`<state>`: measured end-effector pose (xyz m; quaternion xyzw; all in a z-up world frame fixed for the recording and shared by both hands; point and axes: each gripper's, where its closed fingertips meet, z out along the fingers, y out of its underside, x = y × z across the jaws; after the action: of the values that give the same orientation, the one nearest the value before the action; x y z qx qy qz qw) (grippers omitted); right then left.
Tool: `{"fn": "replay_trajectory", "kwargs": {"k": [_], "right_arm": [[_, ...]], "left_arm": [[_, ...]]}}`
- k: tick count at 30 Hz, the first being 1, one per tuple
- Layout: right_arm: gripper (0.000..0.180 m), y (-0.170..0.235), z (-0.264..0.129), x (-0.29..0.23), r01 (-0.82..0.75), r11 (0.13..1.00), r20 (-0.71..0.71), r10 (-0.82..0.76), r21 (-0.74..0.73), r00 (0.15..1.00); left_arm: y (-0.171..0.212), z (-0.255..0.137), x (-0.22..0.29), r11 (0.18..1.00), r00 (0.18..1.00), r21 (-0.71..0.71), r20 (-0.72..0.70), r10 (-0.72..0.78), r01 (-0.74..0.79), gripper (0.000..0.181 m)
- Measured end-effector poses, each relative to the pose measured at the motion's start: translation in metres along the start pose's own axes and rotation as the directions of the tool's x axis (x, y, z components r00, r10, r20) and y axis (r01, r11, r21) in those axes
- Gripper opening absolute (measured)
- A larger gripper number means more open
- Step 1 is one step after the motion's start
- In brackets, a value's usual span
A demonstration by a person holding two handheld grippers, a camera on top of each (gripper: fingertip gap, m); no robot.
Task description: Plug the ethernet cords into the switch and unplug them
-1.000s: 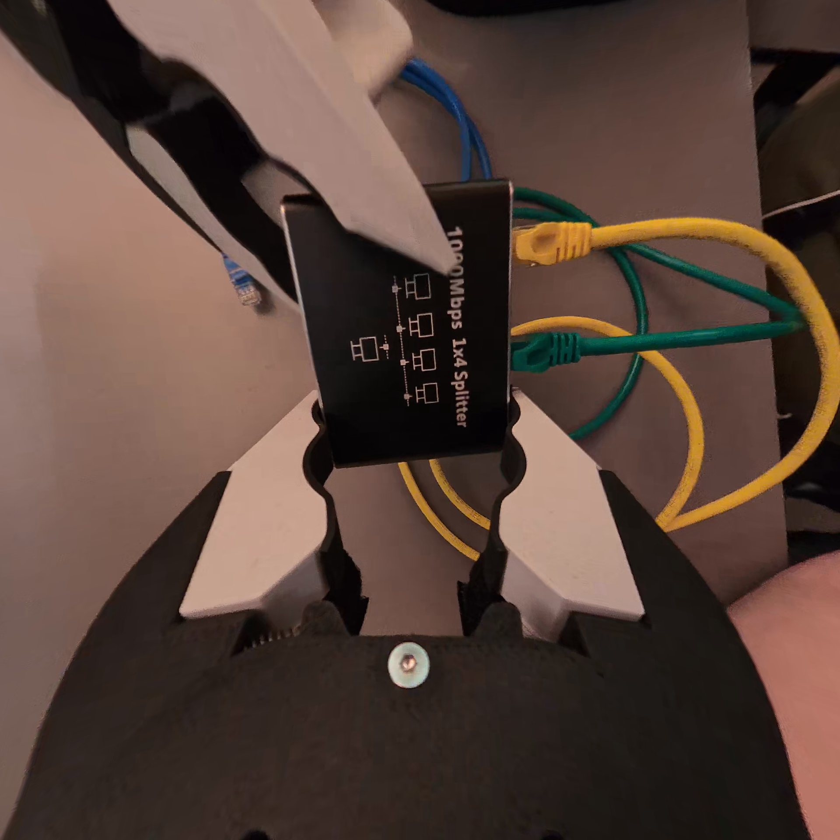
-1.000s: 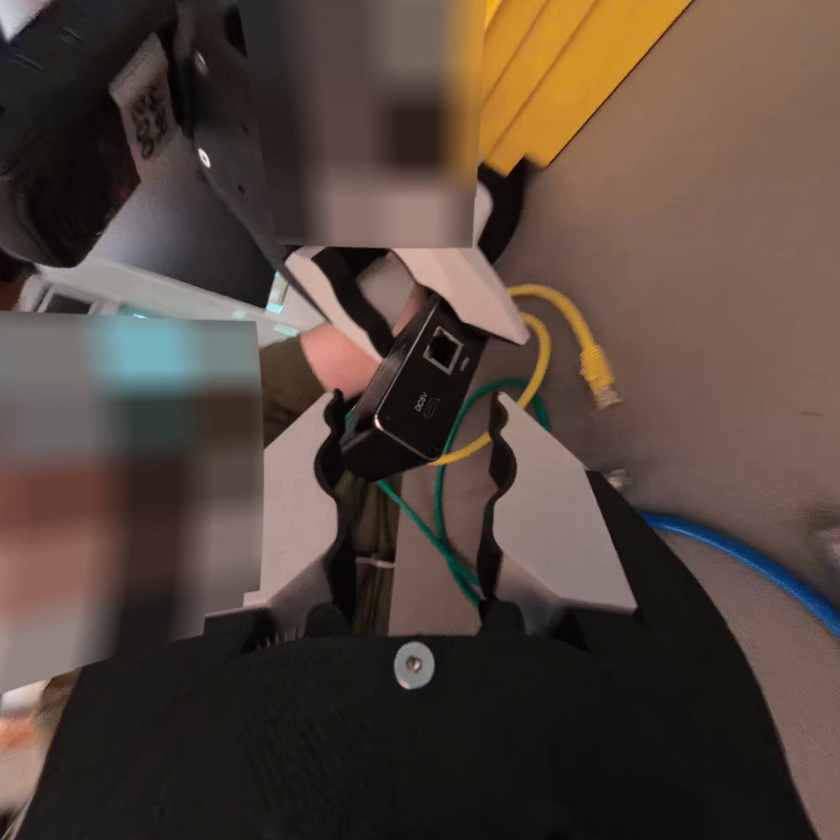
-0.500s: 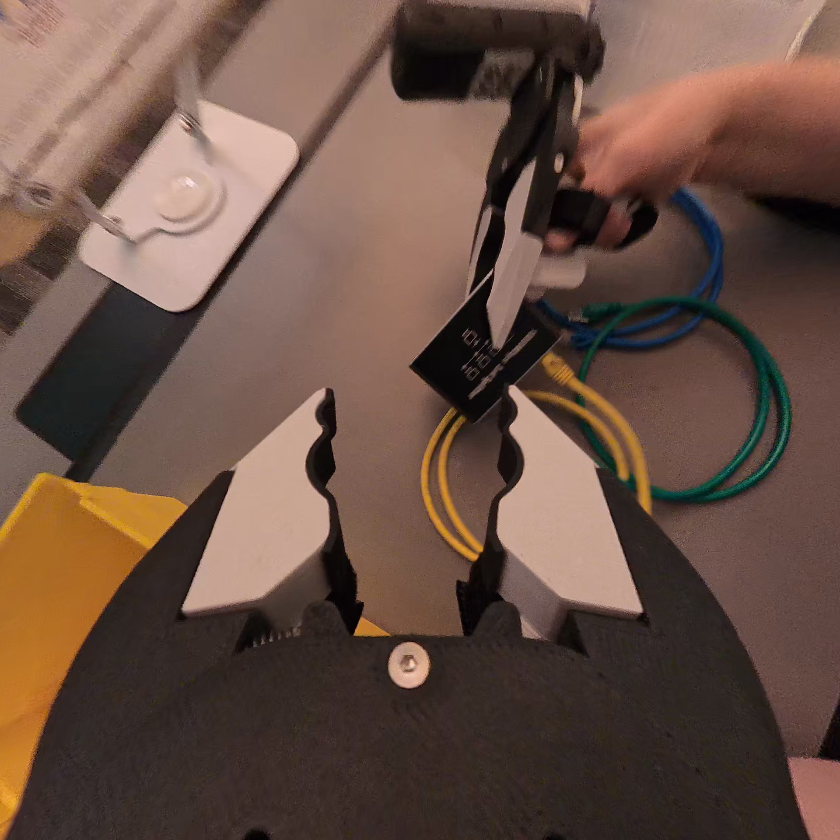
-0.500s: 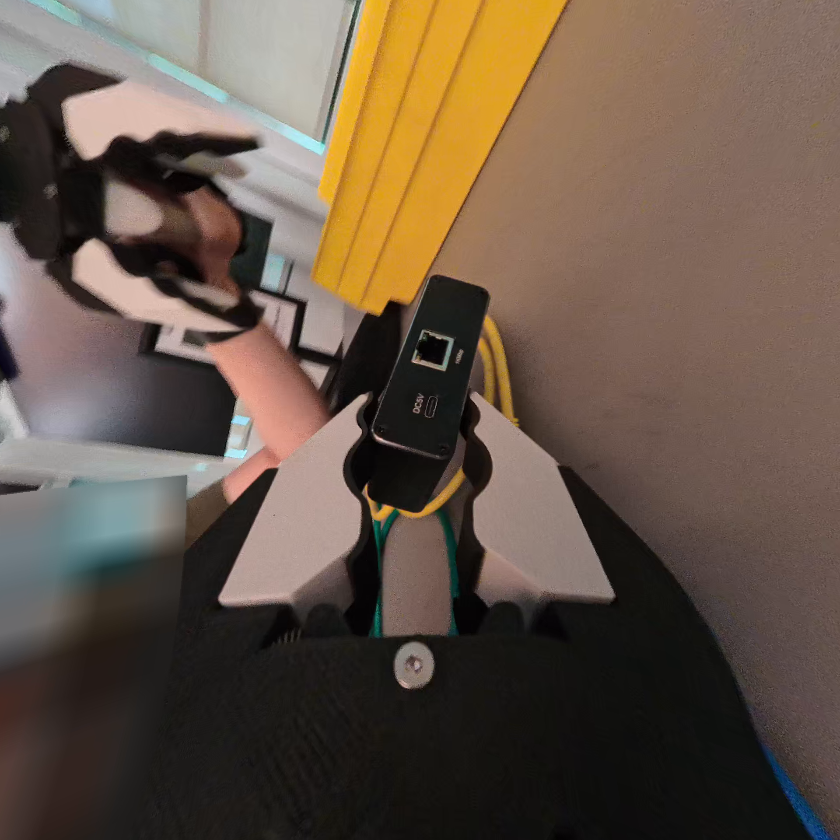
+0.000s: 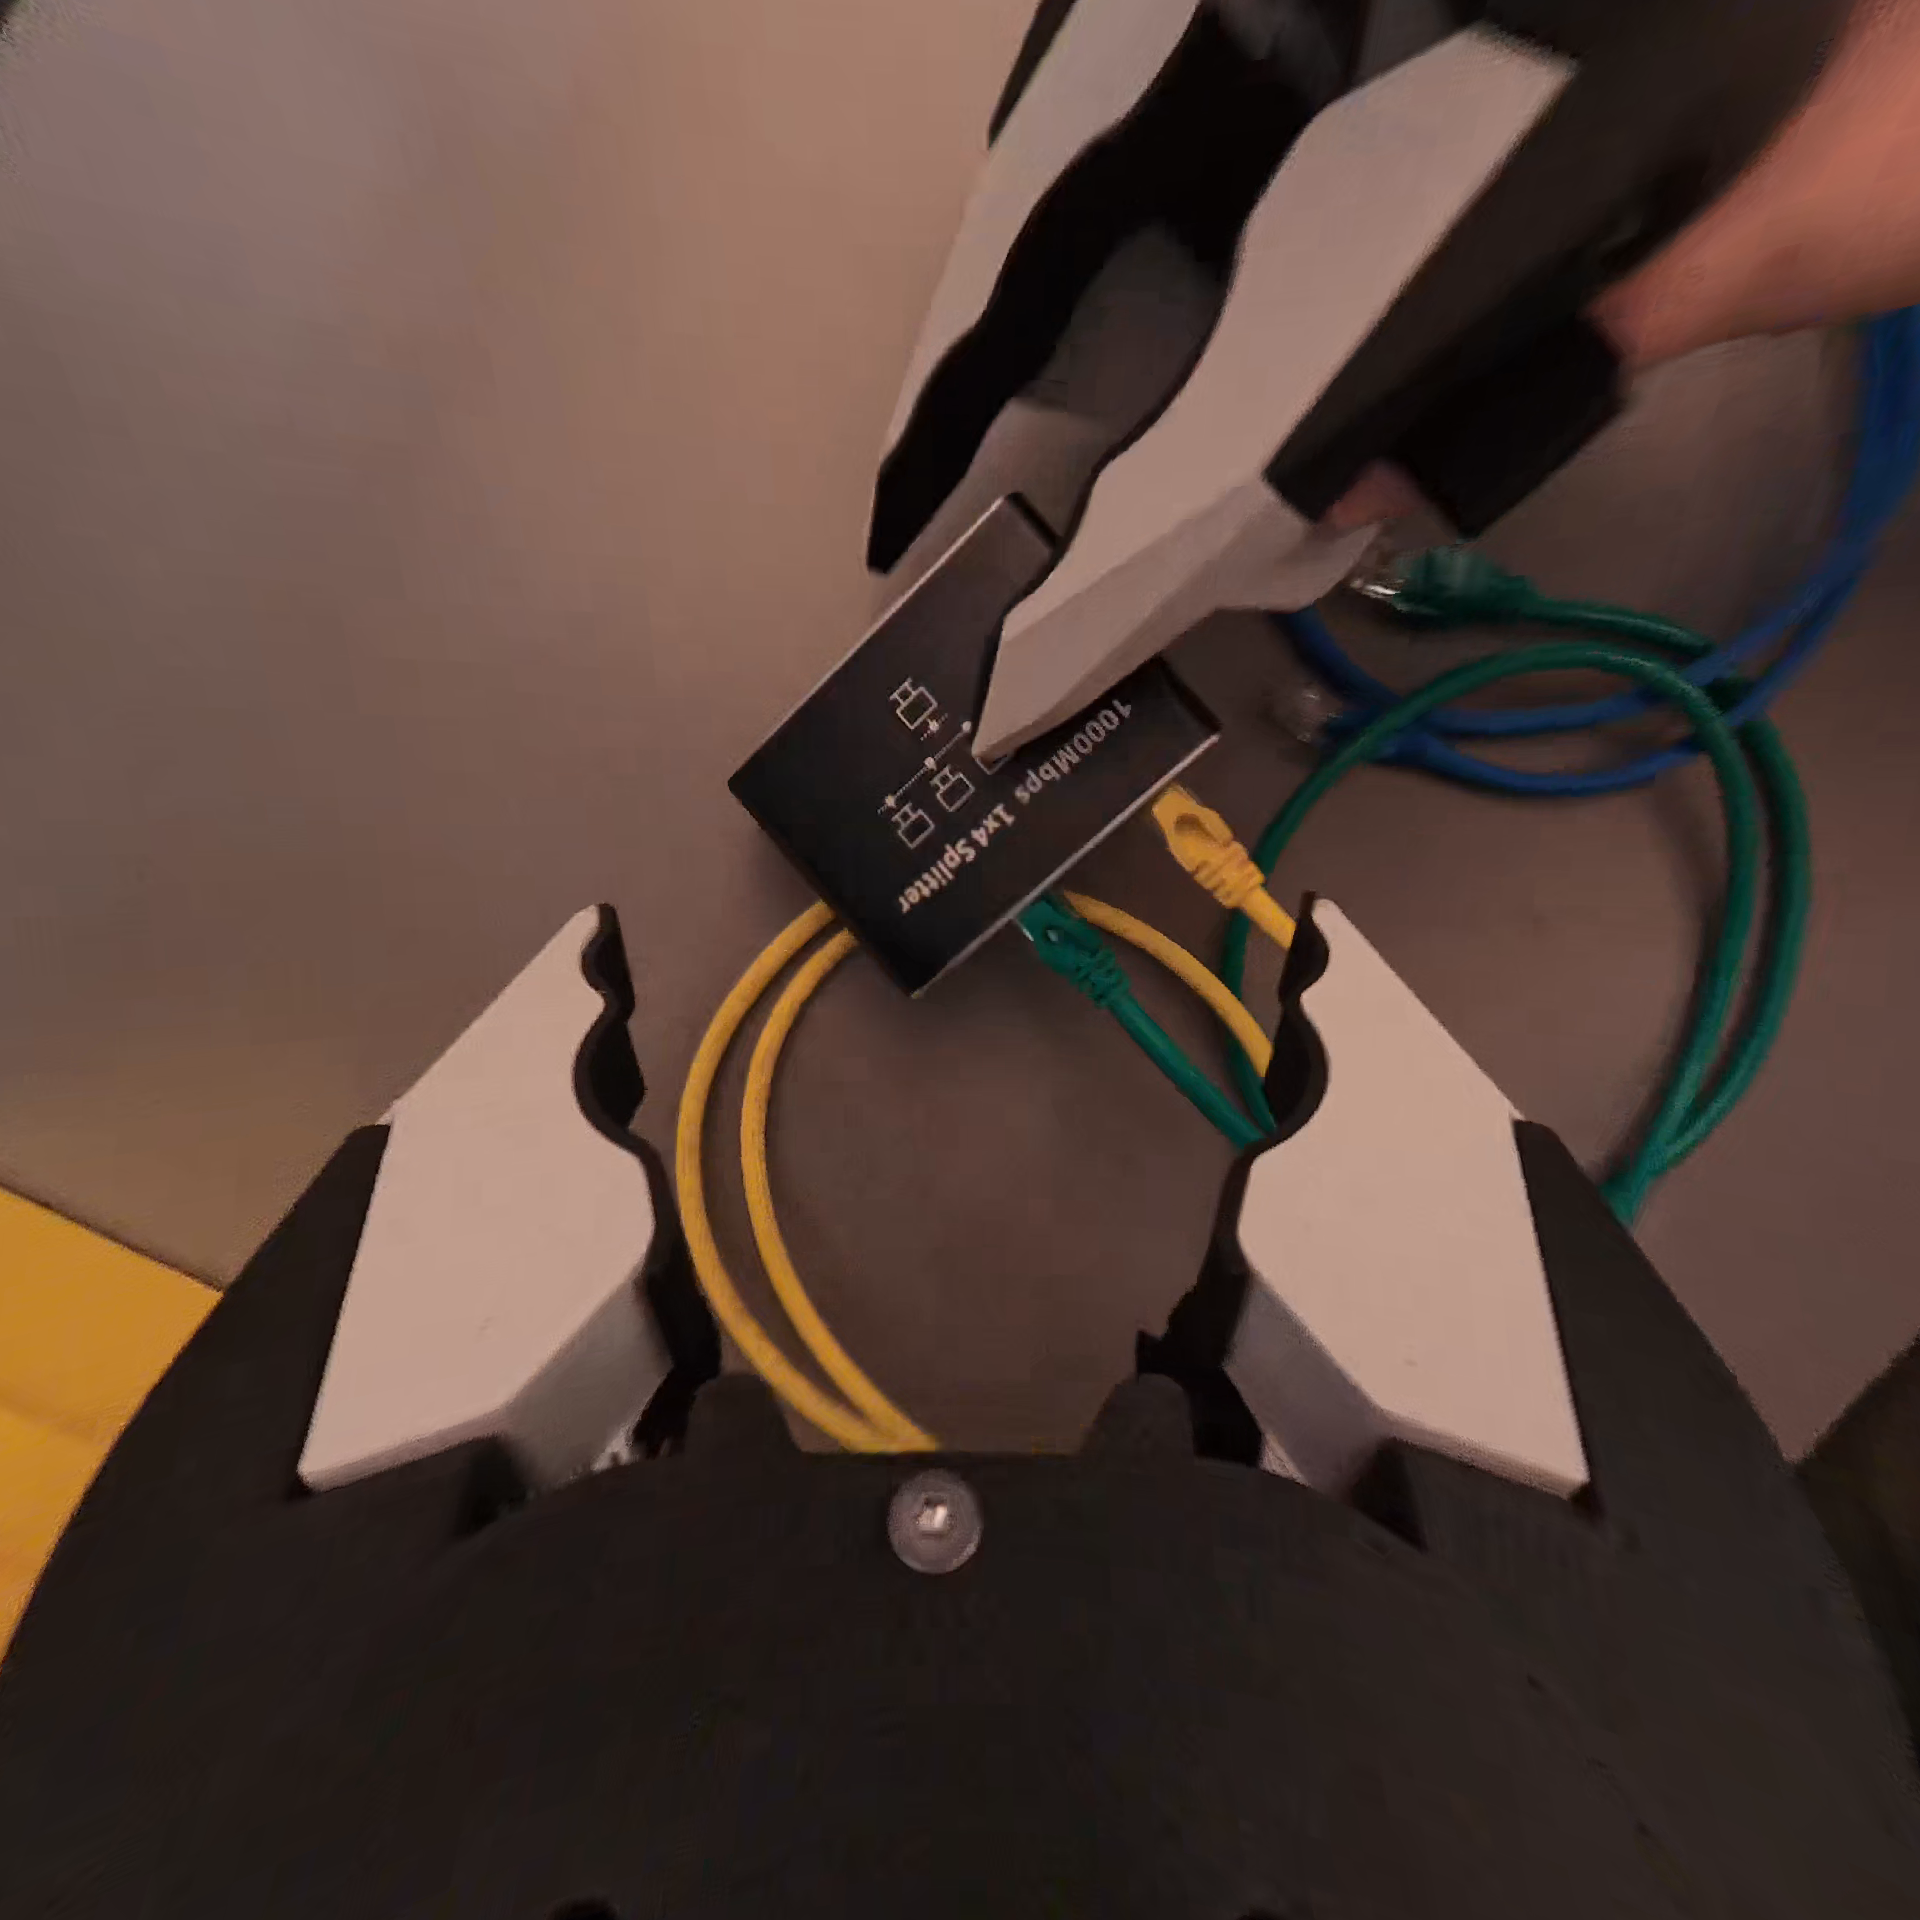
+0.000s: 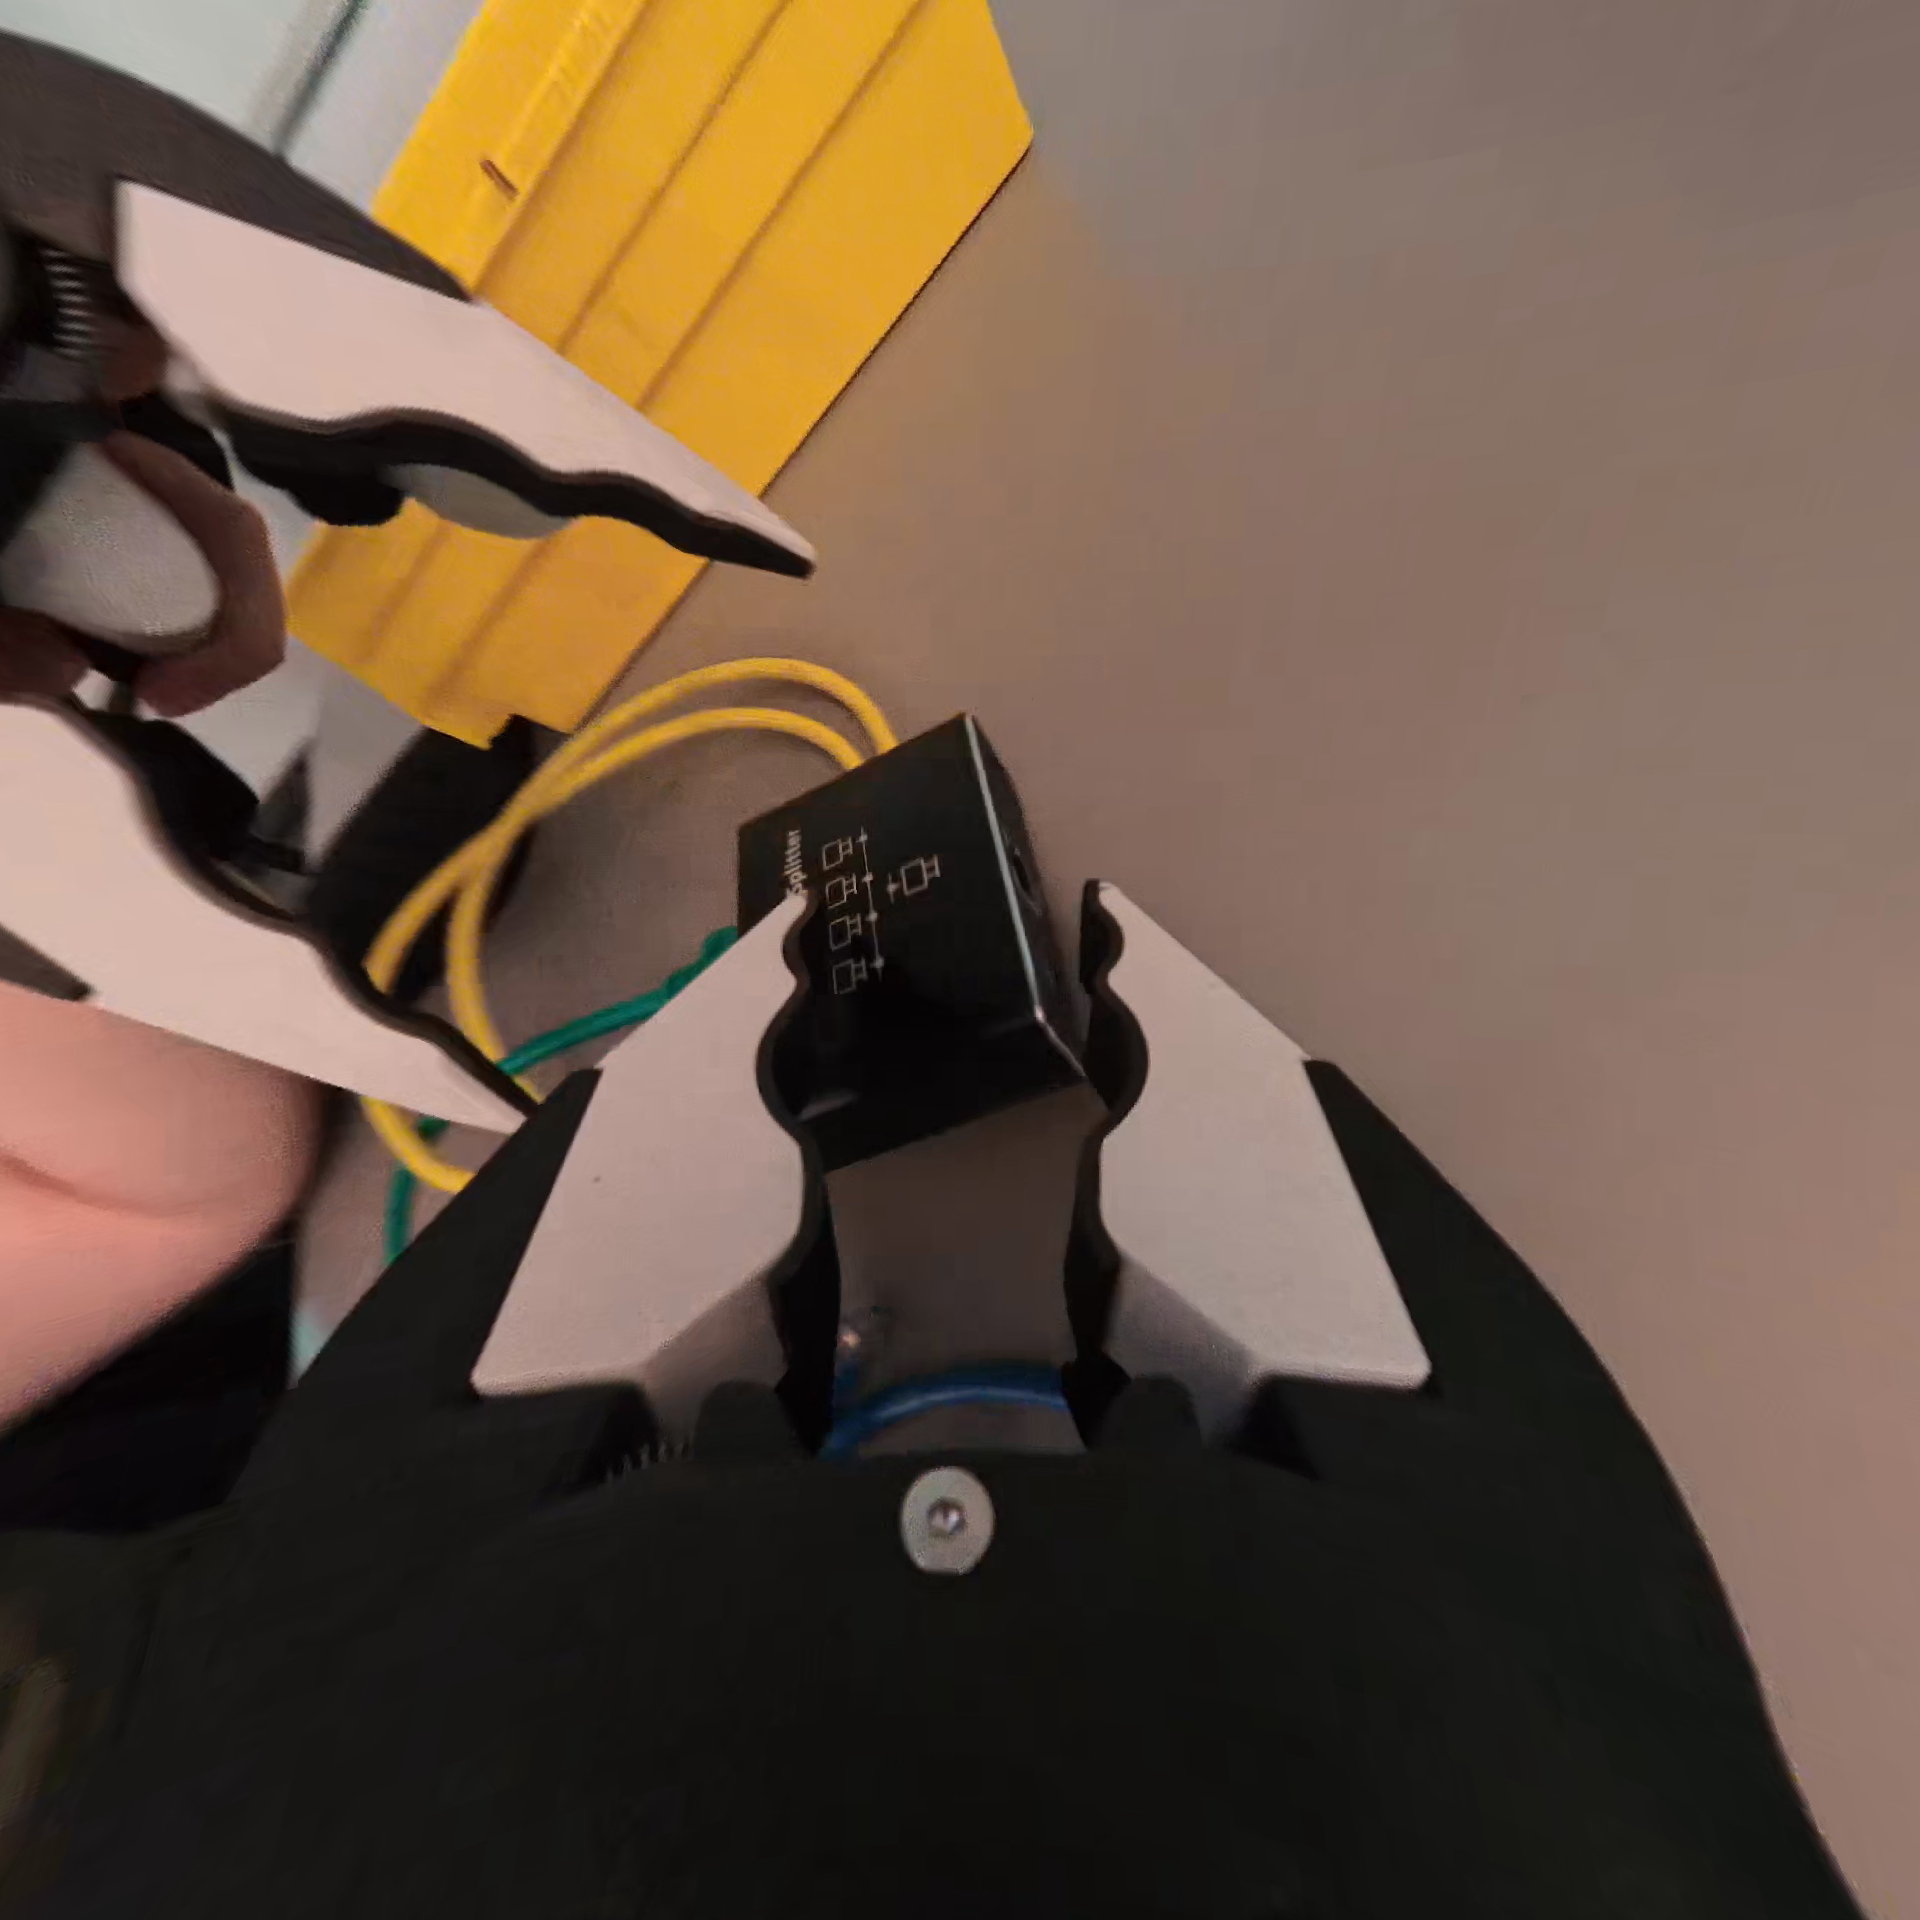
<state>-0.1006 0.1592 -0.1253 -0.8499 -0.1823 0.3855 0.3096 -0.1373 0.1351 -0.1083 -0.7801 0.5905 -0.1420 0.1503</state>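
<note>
While right claw [image 6: 940,904] grips black switch [image 5: 971,790], left claw [image 5: 951,920] gapes empty; take yellow plug [image 5: 1205,842] beside switch squarely, align with port.

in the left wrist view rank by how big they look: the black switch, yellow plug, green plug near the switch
1. black switch, clearly largest, held in the right gripper
2-3. yellow plug and green plug: too alike to rank, and the green one is partly hidden under the switch.
</note>
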Motion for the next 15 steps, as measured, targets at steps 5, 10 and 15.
{"fn": "replay_trajectory", "kwargs": {"k": [5,10,15], "right_arm": [[0.051,-0.010,-0.031,0.004,0.256,0.964,-0.097,-0.262,-0.070,0.960],[0.044,0.015,-0.066,0.031,0.440,0.819,-0.208,-0.534,-0.367,0.820],[0.032,0.044,-0.080,0.057,0.354,0.739,-0.247,-0.567,-0.573,0.786]], "left_arm": [[-0.005,0.025,0.007,0.998,1.000,-0.056,0.000,-0.027,0.027,0.132],[0.011,0.037,0.007,0.987,0.999,-0.156,0.014,-0.033,0.035,0.138],[0.027,0.047,0.003,0.968,0.999,-0.249,0.039,-0.018,0.027,0.142]]}}
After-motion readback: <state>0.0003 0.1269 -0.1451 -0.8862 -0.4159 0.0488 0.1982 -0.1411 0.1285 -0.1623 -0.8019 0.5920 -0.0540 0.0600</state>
